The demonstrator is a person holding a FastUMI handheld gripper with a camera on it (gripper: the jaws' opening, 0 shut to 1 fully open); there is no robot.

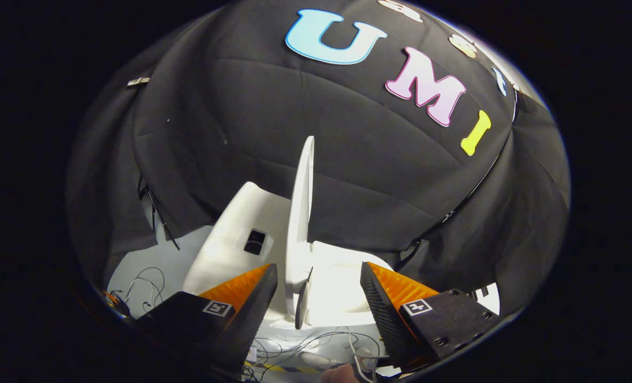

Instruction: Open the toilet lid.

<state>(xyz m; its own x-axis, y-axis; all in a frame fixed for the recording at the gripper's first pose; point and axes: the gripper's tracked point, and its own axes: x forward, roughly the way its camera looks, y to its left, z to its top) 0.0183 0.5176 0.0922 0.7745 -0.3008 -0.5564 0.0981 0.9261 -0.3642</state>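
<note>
Already the toilet lid stands upright against the tank, beyond the fingers, so the opening looks done; the hand-held gripper is spread, gripping nothing.

Thin white and grey cables lie tangled on the pale floor, a second loose bundle of white wires resting well apart beside the black cloth wall.

Toilet lid looks like smooth white plastic; the tool has matt black, finely textured pads (orange ribbed backs).
</note>
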